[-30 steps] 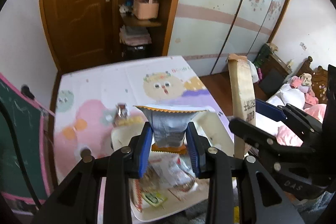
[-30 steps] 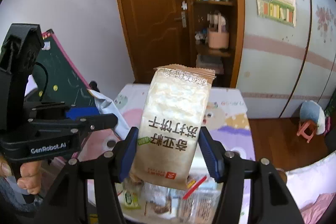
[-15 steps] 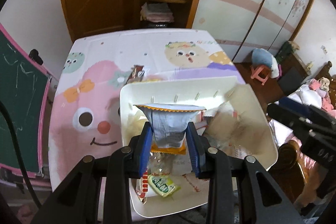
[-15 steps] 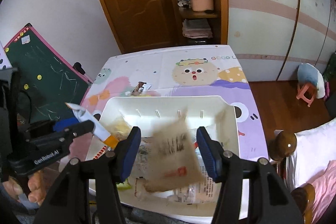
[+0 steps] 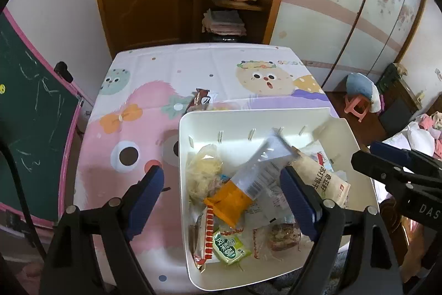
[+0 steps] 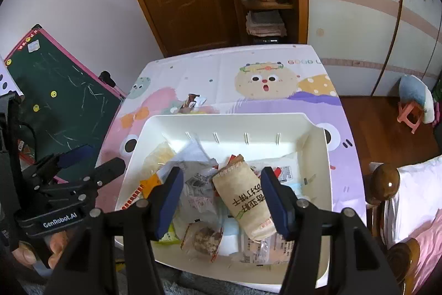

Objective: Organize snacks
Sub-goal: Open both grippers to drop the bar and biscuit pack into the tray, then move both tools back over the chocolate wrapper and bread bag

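Observation:
A white bin point(image 5: 183, 156) point(image 6: 327, 156) stands on the cartoon-print table with several snack packets inside. My left gripper point(image 5: 222, 181) hovers over its left side and its jaws are opening. The silver and orange packet point(image 5: 248, 179) lies loose in the bin below them, touched by neither pad. My right gripper point(image 6: 222, 191) hangs over the bin's middle with its jaws opening slightly. The tan cracker pack point(image 6: 246, 201) point(image 5: 320, 176) lies on the pile between its fingers, free of the pads. Each gripper also shows in the other's view: the right gripper point(image 5: 400, 170), the left gripper point(image 6: 91, 165).
A small brown snack wrapper point(image 5: 200, 98) point(image 6: 190, 101) lies on the tablecloth just beyond the bin. A green chalkboard point(image 5: 33, 115) leans at the table's left. A hand point(image 6: 27, 253) holds the left gripper. A pink stool point(image 6: 411, 112) and bedding are on the right.
Both grippers came down over the bin. The left jaws went from shut on the silver and orange packet to wide apart, and it dropped in. The tan pack fell from the right gripper into the bin.

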`<state>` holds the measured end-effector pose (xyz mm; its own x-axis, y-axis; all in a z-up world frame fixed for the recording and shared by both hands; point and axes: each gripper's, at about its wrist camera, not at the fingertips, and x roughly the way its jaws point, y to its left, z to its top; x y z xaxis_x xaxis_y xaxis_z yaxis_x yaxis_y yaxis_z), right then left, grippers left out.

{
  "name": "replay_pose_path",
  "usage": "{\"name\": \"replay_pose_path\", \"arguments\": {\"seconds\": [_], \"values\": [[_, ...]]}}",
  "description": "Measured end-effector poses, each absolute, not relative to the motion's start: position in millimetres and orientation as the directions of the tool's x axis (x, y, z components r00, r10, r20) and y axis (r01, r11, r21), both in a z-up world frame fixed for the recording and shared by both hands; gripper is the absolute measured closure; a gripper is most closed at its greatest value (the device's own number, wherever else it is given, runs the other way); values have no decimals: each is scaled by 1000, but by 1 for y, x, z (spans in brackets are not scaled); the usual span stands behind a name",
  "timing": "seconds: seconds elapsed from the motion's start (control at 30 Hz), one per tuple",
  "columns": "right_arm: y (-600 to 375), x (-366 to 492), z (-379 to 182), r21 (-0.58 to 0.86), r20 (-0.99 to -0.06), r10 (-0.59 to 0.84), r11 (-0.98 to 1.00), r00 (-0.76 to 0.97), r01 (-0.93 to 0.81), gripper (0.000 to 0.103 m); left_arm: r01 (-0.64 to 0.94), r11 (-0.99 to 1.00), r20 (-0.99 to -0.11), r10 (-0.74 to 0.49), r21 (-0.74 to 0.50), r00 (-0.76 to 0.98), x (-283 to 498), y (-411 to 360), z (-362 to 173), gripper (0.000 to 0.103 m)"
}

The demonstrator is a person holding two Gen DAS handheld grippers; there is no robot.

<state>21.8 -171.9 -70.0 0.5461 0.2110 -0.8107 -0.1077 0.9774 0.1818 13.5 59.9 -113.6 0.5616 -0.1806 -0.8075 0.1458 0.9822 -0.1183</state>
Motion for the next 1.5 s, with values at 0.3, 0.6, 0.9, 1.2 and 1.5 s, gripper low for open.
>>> {"name": "replay_pose_path", "arguments": {"seconds": [0.3, 0.6, 0.9, 1.2, 1.5], "values": [[-173, 31, -87, 210, -843, 231, 973, 487, -98, 44, 135, 983, -831, -180, -127, 527, 20, 59, -126, 18], [-175, 39, -107, 249, -868, 261, 965, 422, -84, 44, 137, 983, -847, -179, -126, 501, 27, 58, -137, 18], [-168, 57, -116, 248, -881, 271, 963, 387, -108, 44, 131, 986, -843, -158, -106, 514, 41, 63, -140, 18], [-162, 101, -101, 256, -878, 296, 954, 375, -155, 44, 112, 993, -788, -105, -46, 607, 80, 84, -100, 18], [-146, 191, -77, 243, -870, 299, 952, 392, -185, 40, 132, 991, -710, -108, -21, 696, 157, 100, -55, 18]]}}
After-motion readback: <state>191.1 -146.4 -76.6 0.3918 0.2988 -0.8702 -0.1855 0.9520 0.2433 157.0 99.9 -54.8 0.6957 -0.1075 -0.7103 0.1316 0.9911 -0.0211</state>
